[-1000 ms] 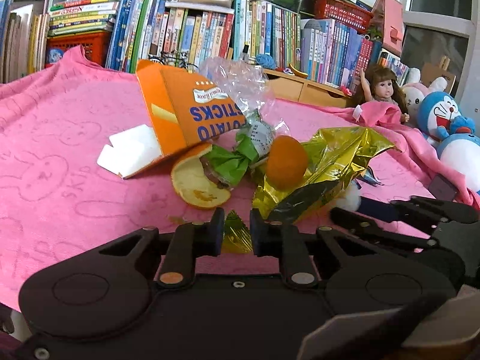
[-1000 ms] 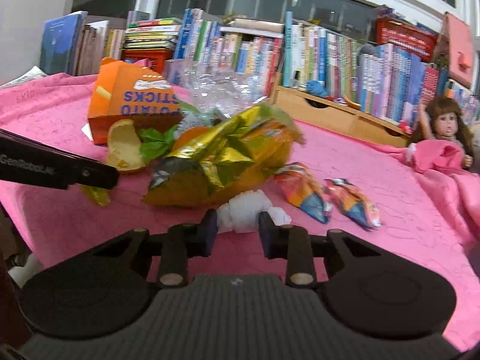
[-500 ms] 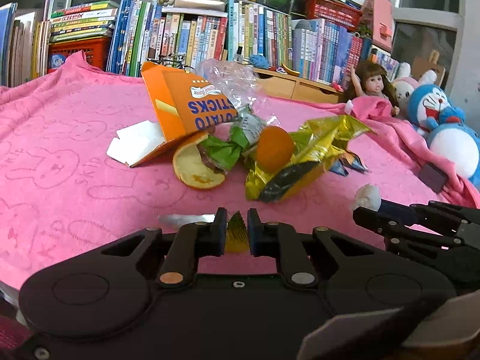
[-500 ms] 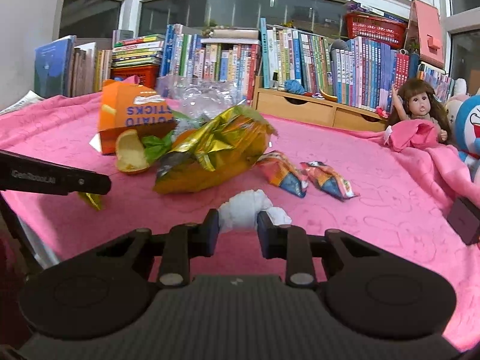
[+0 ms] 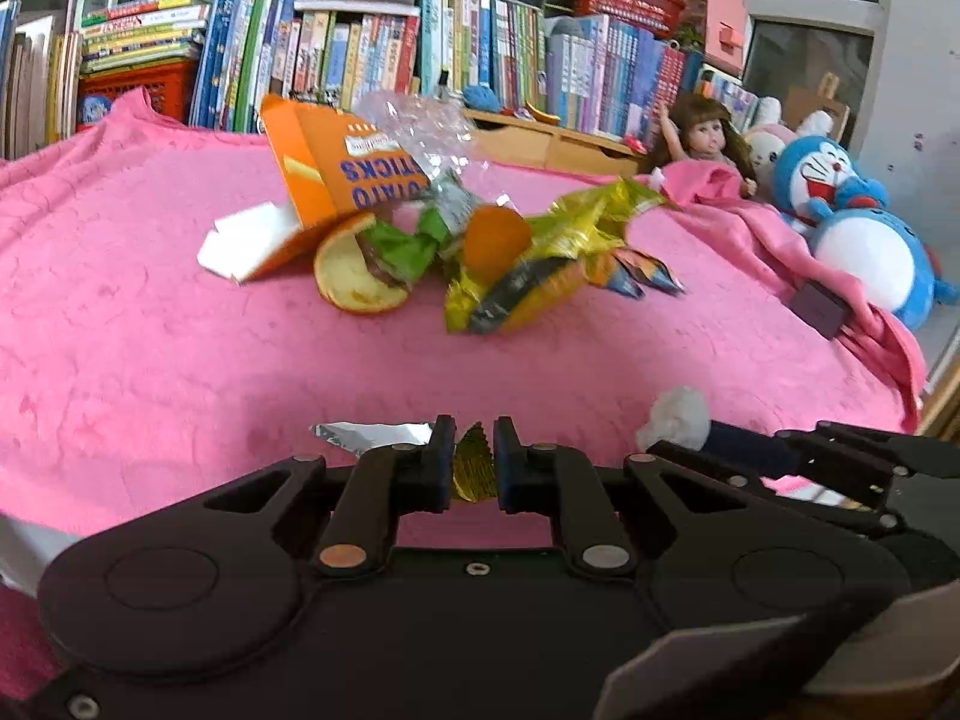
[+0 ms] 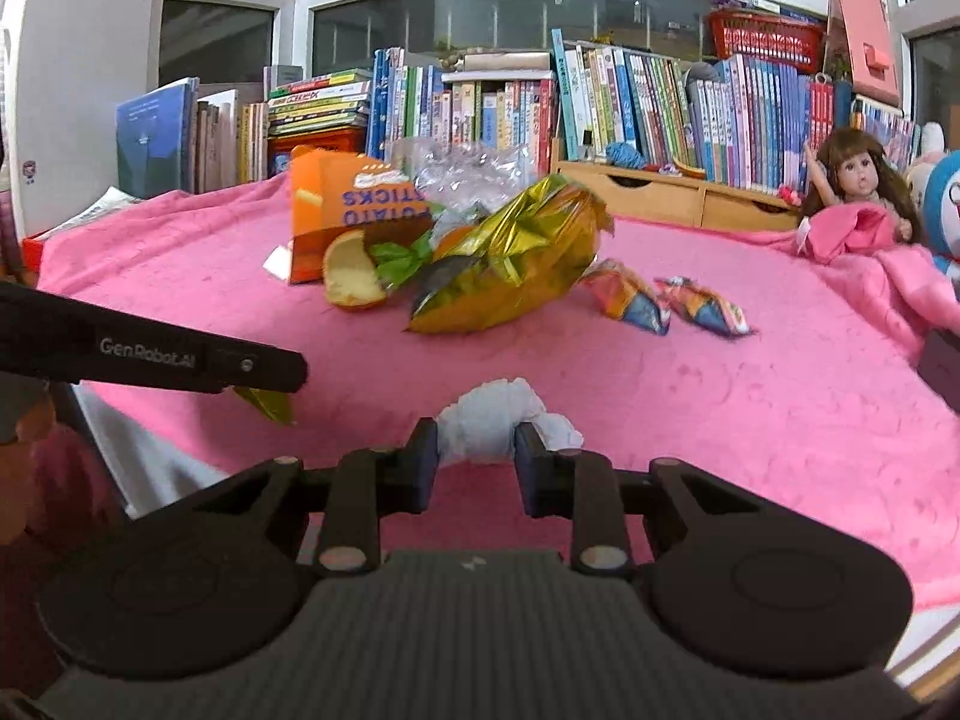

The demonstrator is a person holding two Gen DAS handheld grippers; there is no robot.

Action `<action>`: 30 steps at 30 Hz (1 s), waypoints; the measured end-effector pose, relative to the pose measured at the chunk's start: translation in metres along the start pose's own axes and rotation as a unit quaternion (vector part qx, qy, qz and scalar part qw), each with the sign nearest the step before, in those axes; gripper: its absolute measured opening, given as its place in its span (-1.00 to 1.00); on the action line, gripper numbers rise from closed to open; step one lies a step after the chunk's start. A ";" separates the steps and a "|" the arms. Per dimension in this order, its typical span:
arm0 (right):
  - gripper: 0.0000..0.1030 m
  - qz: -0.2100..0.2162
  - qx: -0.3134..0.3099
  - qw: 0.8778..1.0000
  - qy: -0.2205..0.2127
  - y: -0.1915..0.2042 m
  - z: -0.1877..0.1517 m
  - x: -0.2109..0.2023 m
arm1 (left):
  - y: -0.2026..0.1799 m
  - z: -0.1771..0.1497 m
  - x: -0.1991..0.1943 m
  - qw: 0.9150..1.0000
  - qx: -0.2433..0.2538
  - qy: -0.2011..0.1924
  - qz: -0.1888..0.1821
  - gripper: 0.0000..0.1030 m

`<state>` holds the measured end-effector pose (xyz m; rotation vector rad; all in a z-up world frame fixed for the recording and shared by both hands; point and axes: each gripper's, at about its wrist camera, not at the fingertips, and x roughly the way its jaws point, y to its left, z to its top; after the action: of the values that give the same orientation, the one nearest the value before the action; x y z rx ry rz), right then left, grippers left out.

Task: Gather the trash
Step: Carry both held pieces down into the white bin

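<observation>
The left hand-held gripper (image 5: 471, 461) pinches a small gold wrapper scrap (image 5: 473, 468); the right hand-held gripper (image 6: 470, 457) clamps a white tissue wad (image 6: 487, 420). Ahead of both, the trash pile (image 6: 474, 258) lies on the pink blanket (image 6: 750, 396).

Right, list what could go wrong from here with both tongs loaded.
1. The left tongs pinch only a small, thin gold foil scrap; it could slip out while being carried.
2. The crumpled white tissue wad bulges past the right tongs, so a loose part might tear off or drop onto the pink blanket.
3. The two tongs sit close together; they could bump and knock a piece free.
</observation>
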<state>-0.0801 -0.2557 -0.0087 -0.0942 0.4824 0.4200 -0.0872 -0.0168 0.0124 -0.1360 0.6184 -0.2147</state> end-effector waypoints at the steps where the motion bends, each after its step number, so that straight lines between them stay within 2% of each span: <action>1: -0.37 0.004 0.003 1.000 0.006 0.002 -0.004 -0.003 | -0.002 -0.003 -0.002 1.000 0.001 0.005 -0.002 -0.76; 10: -0.37 0.019 0.033 0.996 0.084 0.006 -0.048 0.000 | -0.004 -0.043 0.011 0.995 -0.005 0.094 -0.017 -0.76; 21: -0.37 0.031 0.080 0.978 0.189 0.003 -0.102 0.032 | 0.009 -0.093 0.069 0.972 -0.023 0.232 -0.016 -0.76; 25: -0.37 0.030 0.087 0.973 0.211 0.004 -0.114 0.041 | 0.010 -0.107 0.080 0.966 -0.016 0.257 -0.005 -0.75; 30: -0.35 0.031 0.089 0.971 0.219 0.006 -0.117 0.043 | 0.010 -0.114 0.087 0.962 -0.011 0.274 0.000 -0.74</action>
<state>-0.0980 -0.2560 -0.1321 0.0040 0.9579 0.4161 -0.0832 -0.0350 -0.1298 -0.0970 1.1726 -0.2462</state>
